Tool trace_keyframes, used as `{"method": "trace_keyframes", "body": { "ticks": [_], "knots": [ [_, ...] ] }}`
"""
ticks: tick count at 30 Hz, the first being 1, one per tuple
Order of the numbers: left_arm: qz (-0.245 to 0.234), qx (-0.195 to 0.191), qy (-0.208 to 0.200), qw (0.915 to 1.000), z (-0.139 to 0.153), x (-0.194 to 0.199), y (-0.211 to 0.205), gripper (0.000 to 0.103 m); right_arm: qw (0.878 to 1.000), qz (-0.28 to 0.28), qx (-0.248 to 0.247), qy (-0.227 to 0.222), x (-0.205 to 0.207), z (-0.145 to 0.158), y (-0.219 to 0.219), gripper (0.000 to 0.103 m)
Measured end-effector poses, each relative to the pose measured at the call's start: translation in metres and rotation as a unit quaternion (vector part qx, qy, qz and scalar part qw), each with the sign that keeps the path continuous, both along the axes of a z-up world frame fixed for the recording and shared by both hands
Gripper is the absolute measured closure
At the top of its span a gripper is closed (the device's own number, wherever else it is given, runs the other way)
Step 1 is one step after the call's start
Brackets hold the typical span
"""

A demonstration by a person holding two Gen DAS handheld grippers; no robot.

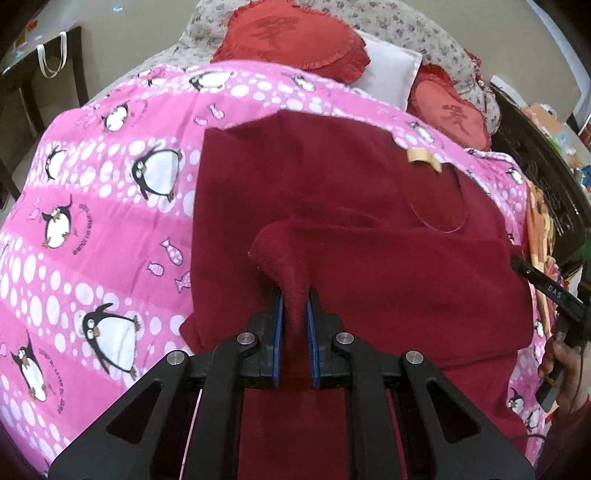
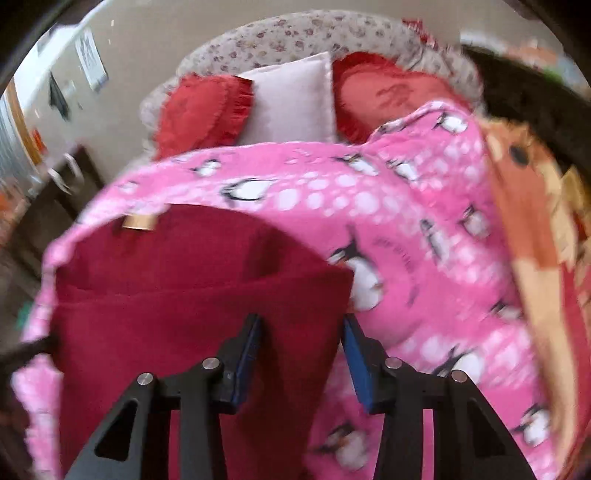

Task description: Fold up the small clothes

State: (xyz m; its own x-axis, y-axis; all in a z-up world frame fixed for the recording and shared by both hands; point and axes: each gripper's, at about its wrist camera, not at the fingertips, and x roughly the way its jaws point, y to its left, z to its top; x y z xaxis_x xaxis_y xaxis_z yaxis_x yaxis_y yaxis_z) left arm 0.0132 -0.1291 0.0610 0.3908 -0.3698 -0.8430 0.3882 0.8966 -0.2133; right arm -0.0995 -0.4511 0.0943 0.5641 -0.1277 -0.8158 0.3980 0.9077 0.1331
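Observation:
A dark red garment (image 1: 369,192) lies spread on a pink penguin-print blanket (image 1: 92,184), with a tan label (image 1: 423,157) at its far edge. My left gripper (image 1: 294,299) is shut on a raised pinch of the garment's near part. In the blurred right wrist view my right gripper (image 2: 301,325) is open, its fingers either side of the garment's (image 2: 184,295) right edge; the label (image 2: 138,222) shows at the far left. The right gripper's finger also shows in the left wrist view (image 1: 543,286) at the garment's right edge.
Red heart-shaped cushions (image 1: 288,33) and a white pillow (image 1: 391,70) lie at the head of the bed. A dark table (image 1: 40,74) stands at the left. A dark carved bed frame (image 1: 535,155) and an orange patterned cloth (image 2: 528,258) lie at the right.

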Motion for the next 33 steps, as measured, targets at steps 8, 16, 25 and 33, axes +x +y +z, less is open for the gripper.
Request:
{"method": "trace_keyframes", "body": {
  "ticks": [8,16,25,33],
  "knots": [
    [0.006,-0.009,0.005,0.9999,-0.004,-0.002,0.013,0.087,0.992,-0.025,0.119,-0.039,-0.048,0.015,-0.018,0.050],
    [0.012,0.024,-0.016,0.9995,-0.001,-0.020,0.014,0.080,0.989,0.029,0.143,-0.005,-0.072,-0.021,0.014,0.065],
    [0.000,0.050,-0.017,0.9986,0.000,-0.042,0.015,0.080,0.991,-0.018,0.135,-0.006,-0.082,-0.020,0.003,0.081],
    [-0.002,0.056,-0.022,0.9982,-0.002,-0.054,0.018,0.080,0.993,-0.038,0.111,-0.029,-0.100,0.017,0.014,0.063]
  ]
}}
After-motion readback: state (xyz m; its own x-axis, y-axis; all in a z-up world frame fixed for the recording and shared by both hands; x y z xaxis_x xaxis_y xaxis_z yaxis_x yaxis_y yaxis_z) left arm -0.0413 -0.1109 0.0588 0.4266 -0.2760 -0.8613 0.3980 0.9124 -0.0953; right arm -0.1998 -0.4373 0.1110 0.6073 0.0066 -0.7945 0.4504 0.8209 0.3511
